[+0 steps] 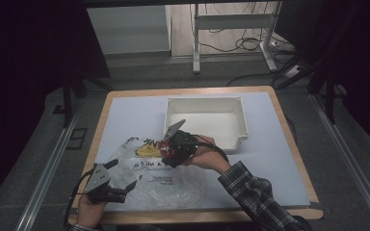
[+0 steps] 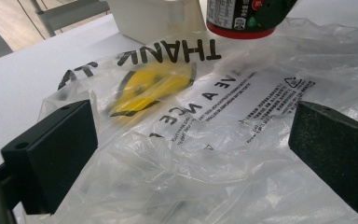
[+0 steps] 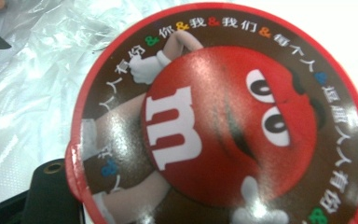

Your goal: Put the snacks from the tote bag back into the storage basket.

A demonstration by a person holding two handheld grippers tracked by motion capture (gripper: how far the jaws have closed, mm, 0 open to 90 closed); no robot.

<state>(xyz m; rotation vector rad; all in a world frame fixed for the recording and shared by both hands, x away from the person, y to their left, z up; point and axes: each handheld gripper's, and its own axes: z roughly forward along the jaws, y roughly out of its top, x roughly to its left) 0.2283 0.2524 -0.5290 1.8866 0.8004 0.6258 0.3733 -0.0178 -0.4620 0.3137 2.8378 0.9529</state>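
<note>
The right gripper was clamped on a round red-and-brown candy tub with a cartoon lid, holding it above the far part of a crumpled clear plastic carrier bag with black lettering and a yellow smiley print. In the right gripper view the tub's lid faced the camera almost square on, and one black jaw showed at the bottom left against the rim, so the grip appeared to run across the body with the lid turned toward the hand. That hold kept the tub's weight steady while it was carried.

The left gripper sat at the near left of the pale blue worktop with its jaws apart, one black pad on each side of a raised fold of the bag in its own view. The film lay loose between the pads and was not pinched. Resting there, it seemed meant to pin or catch the bag so that the thin plastic would not drag along with the tub.

A white rectangular plastic bin stood open just beyond the bag, at the far middle of the worktop. Its place next to the bag made it the likely goal for the tub, though the tub was still short of its near wall, above the plastic.
</note>
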